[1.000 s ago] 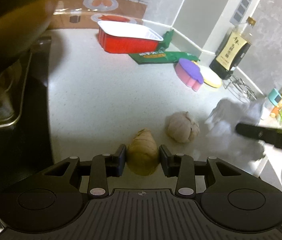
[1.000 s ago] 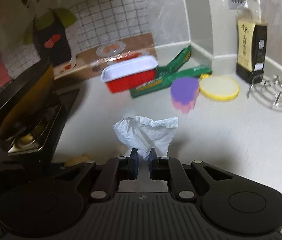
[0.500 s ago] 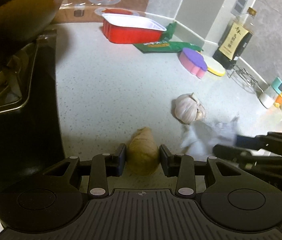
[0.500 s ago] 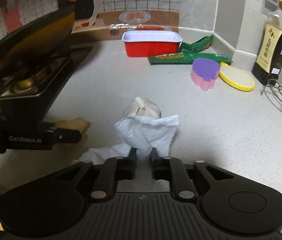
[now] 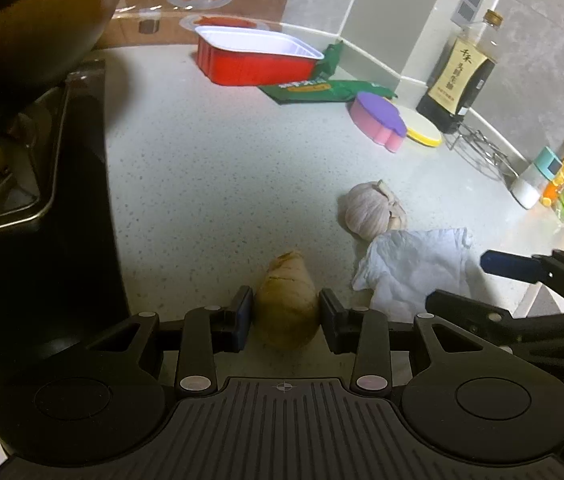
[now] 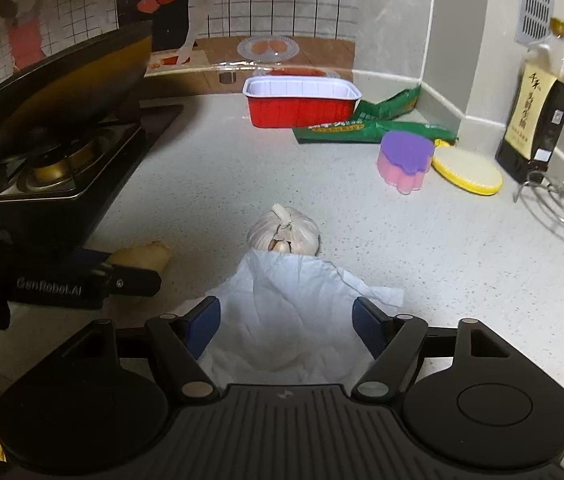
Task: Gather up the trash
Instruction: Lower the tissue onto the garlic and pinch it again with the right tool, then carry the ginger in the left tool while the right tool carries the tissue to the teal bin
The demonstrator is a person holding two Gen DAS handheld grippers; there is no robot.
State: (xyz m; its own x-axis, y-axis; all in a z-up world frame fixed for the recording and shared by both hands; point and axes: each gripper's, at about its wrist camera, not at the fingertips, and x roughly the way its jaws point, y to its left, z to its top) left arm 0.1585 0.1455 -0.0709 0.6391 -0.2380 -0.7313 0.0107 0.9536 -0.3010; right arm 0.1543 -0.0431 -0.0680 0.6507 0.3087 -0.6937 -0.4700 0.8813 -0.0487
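**Where my two wrist cams are looking**

Both of mine sit right behind the fingers, tilted down at the countertop (image 5: 210,184), close in. The left cam faces the back corner from beside the stove (image 5: 42,200); the right one looks in from further right. Both catch the garlic (image 6: 284,232), tissue (image 5: 414,268), ginger (image 5: 288,300) and red tray (image 6: 302,104), plus each other's gripper.

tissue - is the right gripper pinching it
No: the right gripper has just been opening, and the tissue lies loose on the counter between its wide-apart fingers.

Crumpled white tissue (image 6: 290,320) flat on counter, touching garlic (image 6: 284,232)
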